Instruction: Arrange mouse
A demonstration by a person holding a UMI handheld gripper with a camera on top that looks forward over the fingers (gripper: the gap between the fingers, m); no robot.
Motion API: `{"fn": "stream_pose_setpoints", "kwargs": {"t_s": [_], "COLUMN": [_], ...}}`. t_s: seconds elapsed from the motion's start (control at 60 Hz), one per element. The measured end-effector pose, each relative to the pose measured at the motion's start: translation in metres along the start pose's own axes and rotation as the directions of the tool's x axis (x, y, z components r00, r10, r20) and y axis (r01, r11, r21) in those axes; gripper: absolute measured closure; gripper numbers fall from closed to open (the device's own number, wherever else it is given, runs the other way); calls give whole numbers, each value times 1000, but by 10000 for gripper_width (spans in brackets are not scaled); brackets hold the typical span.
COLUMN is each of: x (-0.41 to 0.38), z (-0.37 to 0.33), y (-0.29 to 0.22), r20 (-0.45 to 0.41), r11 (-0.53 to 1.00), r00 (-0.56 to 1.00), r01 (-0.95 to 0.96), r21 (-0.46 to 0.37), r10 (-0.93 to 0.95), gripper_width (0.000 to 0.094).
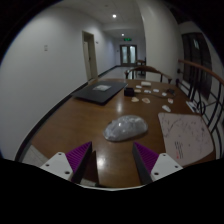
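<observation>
Lying on the brown wooden table (90,125): a small grey-white mouse (126,127), wrapped in something shiny like clear plastic, though hard to tell for sure. Sitting just ahead of the fingers, a bit beyond their tips, touching neither one. Resting flat on the wood, alone in its spot.

Lying just to the right of the mouse: a big white sheet (186,134) with a faint round drawing and tiny dots on it. Reaching close to the right finger.

Farther back, past the mouse: a dark flat mat (100,92) lying on the left part of the table. Beside it to the right, a bunch of small white pieces (152,92) lying scattered about, with a little dark thing (128,92) sitting between them and the mat. Too small to tell what any of these are.

Showing at the near left edge of the table: a white corner of paper (33,155).

Nothing sitting between the fingers and the mouse, only bare wood.

Hanging low over the near edge of the table: the gripper (113,152), fingers spread wide apart, purple pads (78,154) facing each other, pinching nothing.

Standing beyond the table: white walls, a doorway (91,56) and a dark railing (200,85) on the right.
</observation>
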State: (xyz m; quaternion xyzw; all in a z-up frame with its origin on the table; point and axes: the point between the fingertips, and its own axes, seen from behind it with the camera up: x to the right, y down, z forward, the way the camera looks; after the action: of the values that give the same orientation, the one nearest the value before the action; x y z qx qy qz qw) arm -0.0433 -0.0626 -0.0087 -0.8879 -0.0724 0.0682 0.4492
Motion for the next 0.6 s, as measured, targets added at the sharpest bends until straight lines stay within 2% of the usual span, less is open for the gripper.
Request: {"fn": "stream_pose_setpoints", "kwargs": {"t_s": [0.133,0.4,0.467,0.517,0.6], "x": [13,23,28,28,23], "z": [25,75,80,84,97], "y": [-14,-45,-49,-52,-59], "r20": [-71,-131,-160,-156,-107], "r11": [999,992,993,994,996], "r00": [997,990,986,987,994], "r01": [-19,-57,-68,-64,-30], "r21": [-43,-111,-98,-87,-84], "r10": [16,42,52,50,21], "gripper_width": [92,87,185,418,538]}}
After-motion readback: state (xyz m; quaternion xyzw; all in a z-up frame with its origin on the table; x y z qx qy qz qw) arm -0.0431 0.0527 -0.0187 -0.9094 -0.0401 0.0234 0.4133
